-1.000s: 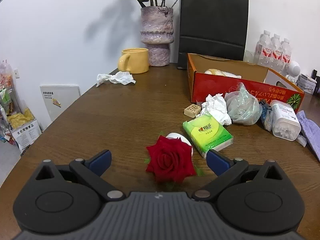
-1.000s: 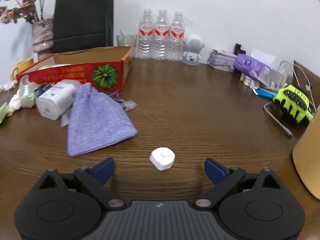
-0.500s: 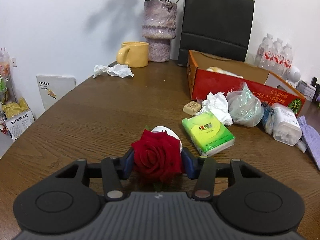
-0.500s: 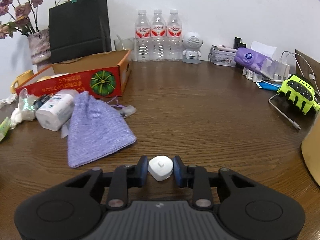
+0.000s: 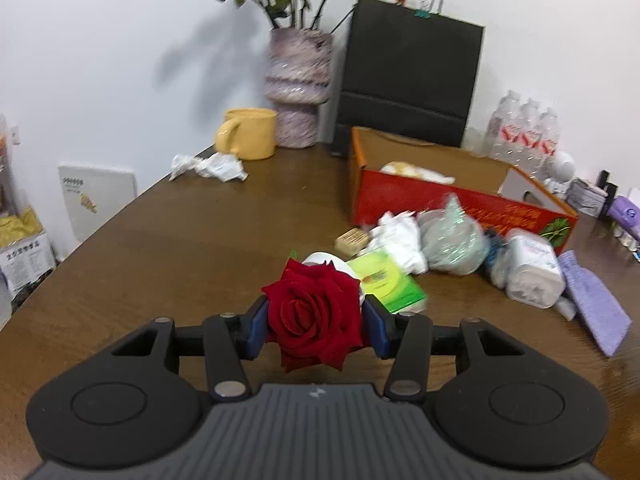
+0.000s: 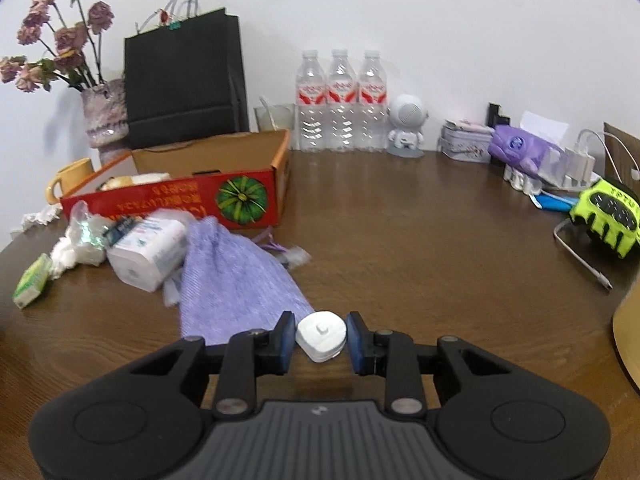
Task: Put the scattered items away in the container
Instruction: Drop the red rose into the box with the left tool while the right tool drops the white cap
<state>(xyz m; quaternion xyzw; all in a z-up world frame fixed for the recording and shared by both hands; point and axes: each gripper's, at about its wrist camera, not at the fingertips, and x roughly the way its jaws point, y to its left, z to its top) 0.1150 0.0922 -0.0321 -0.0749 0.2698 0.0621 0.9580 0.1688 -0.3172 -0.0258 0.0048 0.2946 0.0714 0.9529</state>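
Left wrist view: the left claw (image 5: 314,320) points forward and somewhat downward over the brown desk (image 5: 180,248), clenched on a red rose (image 5: 314,316); both blue pads press the bloom's sides. Just beyond the rose lie a white round item (image 5: 320,259) and a green tissue pack (image 5: 386,280). Further off, a heap of scattered items rests against the red cardboard box (image 5: 460,204), the open container: crumpled white paper (image 5: 396,236), a clear plastic bag (image 5: 452,240), a wrapped white roll (image 5: 534,268) and a purple pouch (image 5: 596,306).

Right wrist view: the right claw (image 6: 320,338) is tilted down likewise, grasping a small white cap-like piece (image 6: 321,335) between its pads, close above the desk. The purple pouch (image 6: 236,284) lies just to the left of the claw; the red box (image 6: 180,200) stands well beyond it, with a few pale items inside.
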